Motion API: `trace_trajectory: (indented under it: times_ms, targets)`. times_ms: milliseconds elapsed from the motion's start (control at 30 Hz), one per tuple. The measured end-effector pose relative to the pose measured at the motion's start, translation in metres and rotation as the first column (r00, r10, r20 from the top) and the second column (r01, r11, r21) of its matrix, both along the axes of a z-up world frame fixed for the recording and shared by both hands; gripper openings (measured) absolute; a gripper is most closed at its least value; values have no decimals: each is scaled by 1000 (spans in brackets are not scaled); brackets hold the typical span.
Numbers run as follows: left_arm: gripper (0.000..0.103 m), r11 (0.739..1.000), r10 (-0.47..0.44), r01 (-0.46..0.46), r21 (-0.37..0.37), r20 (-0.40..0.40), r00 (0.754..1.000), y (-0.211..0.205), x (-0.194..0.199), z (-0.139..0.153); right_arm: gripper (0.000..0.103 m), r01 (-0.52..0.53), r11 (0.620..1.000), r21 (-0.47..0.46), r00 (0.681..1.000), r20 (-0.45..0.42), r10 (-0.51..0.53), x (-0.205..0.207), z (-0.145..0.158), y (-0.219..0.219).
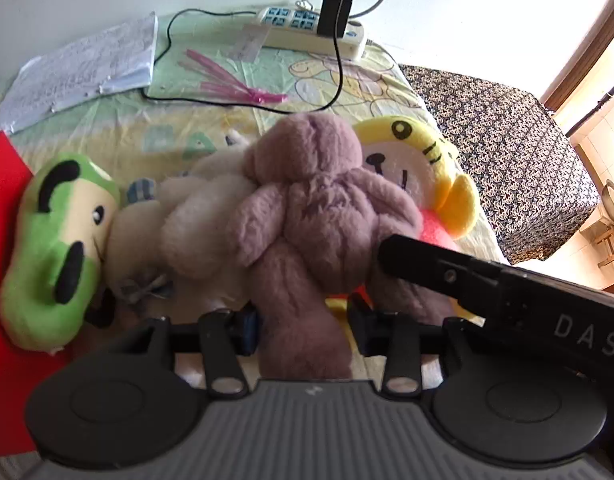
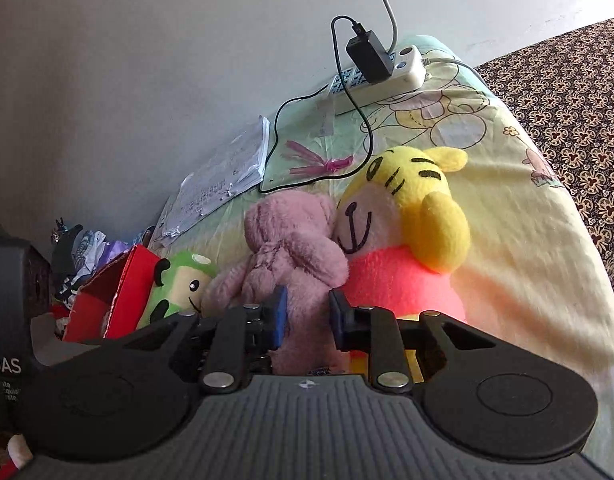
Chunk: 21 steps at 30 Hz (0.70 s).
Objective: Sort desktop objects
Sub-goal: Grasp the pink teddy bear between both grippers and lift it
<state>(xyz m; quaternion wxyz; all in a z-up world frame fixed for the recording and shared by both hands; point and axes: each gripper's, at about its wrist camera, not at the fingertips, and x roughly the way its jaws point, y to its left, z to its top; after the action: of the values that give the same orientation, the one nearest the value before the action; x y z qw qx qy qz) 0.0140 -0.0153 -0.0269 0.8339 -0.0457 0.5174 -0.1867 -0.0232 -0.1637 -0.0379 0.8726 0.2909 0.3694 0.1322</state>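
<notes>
A mauve plush bear (image 1: 315, 208) (image 2: 291, 248) lies face down amid a row of soft toys on a pastel sheet (image 1: 211, 120). My left gripper (image 1: 303, 330) is shut on one of its legs, the pads pressing both sides. My right gripper (image 2: 305, 318) is shut on its other leg, and its black body (image 1: 507, 292) reaches in from the right. Left of the bear lie a cream plush (image 1: 199, 224) and a green plush (image 1: 59, 248) (image 2: 179, 284). A yellow tiger plush (image 1: 419, 164) (image 2: 411, 208) with a pink body lies on its right, partly under it.
A red box (image 1: 3, 240) (image 2: 115, 292) stands at the left beside the green plush. At the back lie papers (image 1: 87, 64), pink ribbon strips (image 1: 235, 84), a power strip (image 1: 311, 28) with a black charger (image 1: 333, 10) and its cable. A patterned cloth (image 1: 507, 152) covers the right.
</notes>
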Motion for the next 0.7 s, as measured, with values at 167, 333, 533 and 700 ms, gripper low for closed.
trace_trajectory:
  times_ms: [167,333,533,700]
  targets:
    - [39,1000,11,-10,-16,56,998,13,-9,16,24,-22,998,53,1000,-1,22,-7,7,5]
    - [39,1000,15,-15,-1,107,994,21,-20,30,24,-30,997,71,1000,4,30,-17,15,10]
    - [39,1000,9,-10,7,144,990,30,-33,39,24,-26,997,73,1000,8,25,-30,22,16]
    - [38,999,7,-13,30,189,982,35,-49,49,24,-22,997,77,999,44,18,-41,31,20]
